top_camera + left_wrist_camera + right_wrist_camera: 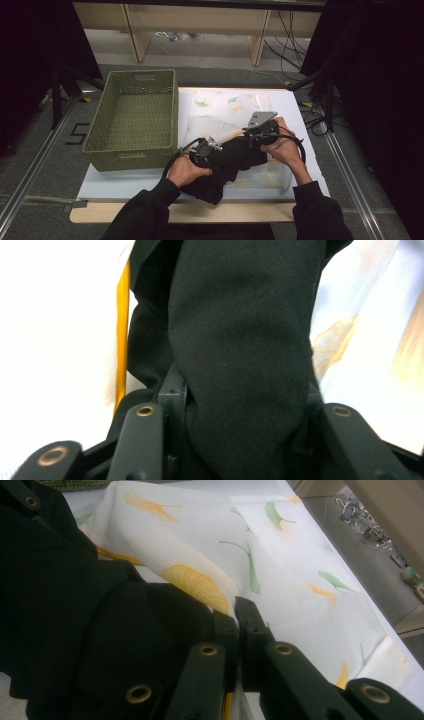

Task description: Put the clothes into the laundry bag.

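Black garment (pixel 240 365) between left tongs (pixel 240 405); basket (pixel 132 117) overhead.

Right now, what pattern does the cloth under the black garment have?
White cloth with yellow and green leaf prints, best in the right gripper view.

- The place looks like a lab or recording studio set up for handling trials, not a home.
- Black curtains (pixel 30 50) hang on both sides and close off the work area.
- The white-topped table (pixel 125 182) stands on a grey carpeted floor (pixel 45 150), with metal rails (pixel 30 172) running along each side of it.
- A black mark like the figure 5 (pixel 76 134) is taped on the floor at the left.
- Loose cables (pixel 290 40) trail over the floor behind the table, near the legs of plain wooden furniture (pixel 137 30).
- A dark stand (pixel 325 95) rises at the table's right rear corner.
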`<state>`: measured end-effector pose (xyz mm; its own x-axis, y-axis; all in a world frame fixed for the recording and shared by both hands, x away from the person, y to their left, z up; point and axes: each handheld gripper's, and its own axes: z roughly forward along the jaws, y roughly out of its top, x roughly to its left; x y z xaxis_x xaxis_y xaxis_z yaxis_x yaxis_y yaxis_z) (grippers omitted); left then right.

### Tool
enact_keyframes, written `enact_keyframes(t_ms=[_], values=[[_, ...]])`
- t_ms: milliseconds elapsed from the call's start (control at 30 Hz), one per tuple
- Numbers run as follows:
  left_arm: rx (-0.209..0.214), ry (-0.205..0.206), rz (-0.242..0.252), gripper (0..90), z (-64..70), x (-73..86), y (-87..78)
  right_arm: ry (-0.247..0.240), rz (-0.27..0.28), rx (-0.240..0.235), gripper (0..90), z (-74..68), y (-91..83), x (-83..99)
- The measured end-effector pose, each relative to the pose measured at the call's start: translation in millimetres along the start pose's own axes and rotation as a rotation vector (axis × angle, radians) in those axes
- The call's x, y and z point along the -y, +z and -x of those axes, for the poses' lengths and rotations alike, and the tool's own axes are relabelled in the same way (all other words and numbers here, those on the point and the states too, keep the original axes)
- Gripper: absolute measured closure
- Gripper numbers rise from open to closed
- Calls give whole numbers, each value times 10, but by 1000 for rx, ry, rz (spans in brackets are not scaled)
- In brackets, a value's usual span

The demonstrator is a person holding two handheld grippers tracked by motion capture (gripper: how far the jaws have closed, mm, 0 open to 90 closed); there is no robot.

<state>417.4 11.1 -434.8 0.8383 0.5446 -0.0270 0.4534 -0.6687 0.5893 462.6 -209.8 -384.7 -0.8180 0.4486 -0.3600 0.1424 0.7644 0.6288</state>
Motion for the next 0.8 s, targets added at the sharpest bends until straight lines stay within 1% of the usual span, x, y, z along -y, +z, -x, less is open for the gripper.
enact_keyframes(t_ms=[33,67,100,133,167,200,233,267,300,333,367,400,433,467,500,533,567,600,633,667,700,733,767,800], values=[[1,-10,6,574,13,-29,-23,7,6,-17,899,-12,-6,-11],[9,-11,11,575,15,-70,-48,5,13,-7,900,-14,-6,-16],[14,-23,18,575,21,-120,-66,4,14,-3,899,-7,-10,-18],[8,-22,31,575,22,-171,-78,3,13,1,900,7,-13,-17],[4,-22,35,575,22,-208,-83,-5,8,6,900,22,-17,-13],[1,-29,31,575,15,-258,-86,-2,10,6,900,23,-19,-12],[-2,-47,44,575,1,-300,-76,-2,14,17,900,24,-22,-7],[0,-56,47,574,-25,-337,-63,20,22,6,900,15,-26,-10],[-1,-78,51,574,-48,-375,-28,22,23,11,900,24,-33,-8],[-5,-77,42,574,-63,-392,-6,7,20,18,900,47,-40,-2],[-29,-70,29,573,-88,-410,61,10,23,17,900,51,-44,-1],[-55,-121,38,569,-96,-409,152,19,27,12,900,50,-49,-1],[-67,-141,15,563,-149,-396,239,21,28,10,900,49,-50,-3],[-72,-171,21,554,-170,-381,281,20,26,10,900,43,-50,-7],[-80,-206,47,542,-193,-364,320,3,30,4,900,41,-46,-12],[-73,-228,60,519,-209,-354,331,4,30,3,900,32,-43,-13],[-63,-225,59,482,-211,-350,319,15,28,-5,900,21,-40,-12],[-64,-211,72,447,-190,-333,303,12,32,-6,900,25,-33,-13],[-59,-188,76,401,-156,-308,245,11,30,-7,900,26,-27,-10],[-56,-174,86,362,-128,-281,180,30,26,-8,900,18,-29,-2],[-58,-172,103,330,-101,-253,132,31,25,-4,900,24,-31,5],[-60,-154,112,299,-82,-211,60,33,25,-4,900,31,-33,10],[-55,-128,117,276,-57,-146,-42,28,24,-1,900,43,-36,18],[-48,-111,107,273,-49,-96,-116,24,20,2,900,58,-42,26]])
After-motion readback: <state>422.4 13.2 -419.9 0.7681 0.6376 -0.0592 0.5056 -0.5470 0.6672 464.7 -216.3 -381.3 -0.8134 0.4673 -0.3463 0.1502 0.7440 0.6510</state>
